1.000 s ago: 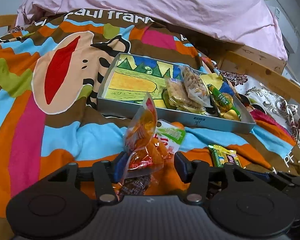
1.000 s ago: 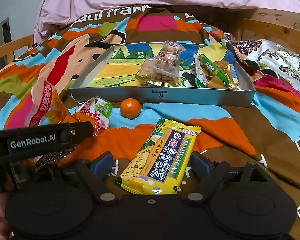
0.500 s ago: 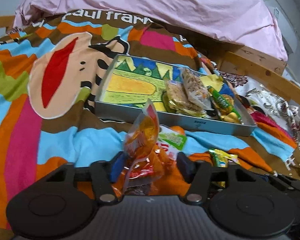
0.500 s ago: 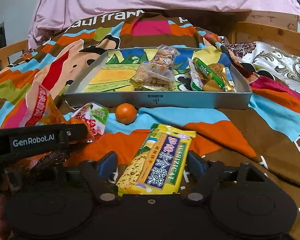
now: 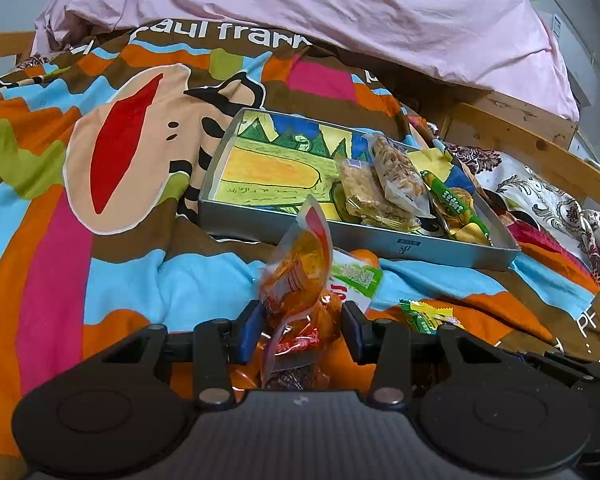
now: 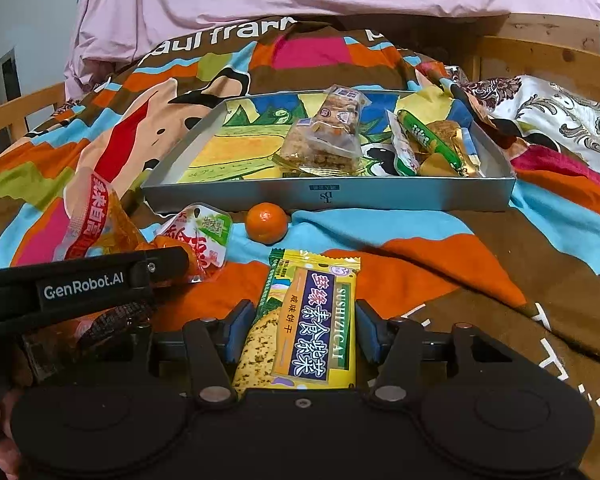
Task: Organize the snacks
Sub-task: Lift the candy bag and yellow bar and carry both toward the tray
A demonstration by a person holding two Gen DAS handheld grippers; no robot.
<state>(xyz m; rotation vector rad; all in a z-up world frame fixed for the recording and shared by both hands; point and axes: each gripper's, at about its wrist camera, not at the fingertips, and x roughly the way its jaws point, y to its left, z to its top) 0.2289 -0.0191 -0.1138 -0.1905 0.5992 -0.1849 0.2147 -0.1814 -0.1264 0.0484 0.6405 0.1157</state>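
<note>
A grey tray (image 5: 380,240) (image 6: 380,196) with a drawn lining lies on the bedspread and holds several wrapped snacks at its right end. My left gripper (image 5: 300,330) is closed on an orange snack bag (image 5: 300,276), which stands up between the fingers; it also shows in the right wrist view (image 6: 96,224). My right gripper (image 6: 300,330) has its fingers against a yellow cracker pack (image 6: 308,328), also seen in the left wrist view (image 5: 426,314). A tangerine (image 6: 267,222) and a red-green snack packet (image 6: 204,236) lie in front of the tray.
The colourful bedspread (image 5: 100,240) covers the bed. A pink quilt (image 5: 340,12) is piled at the back. A wooden bed rail (image 5: 540,152) and a patterned cloth (image 6: 560,112) lie to the right of the tray.
Both grippers' jaws have narrowed around their snacks. The left gripper with the orange bag has drawn a little nearer to the tray.
</note>
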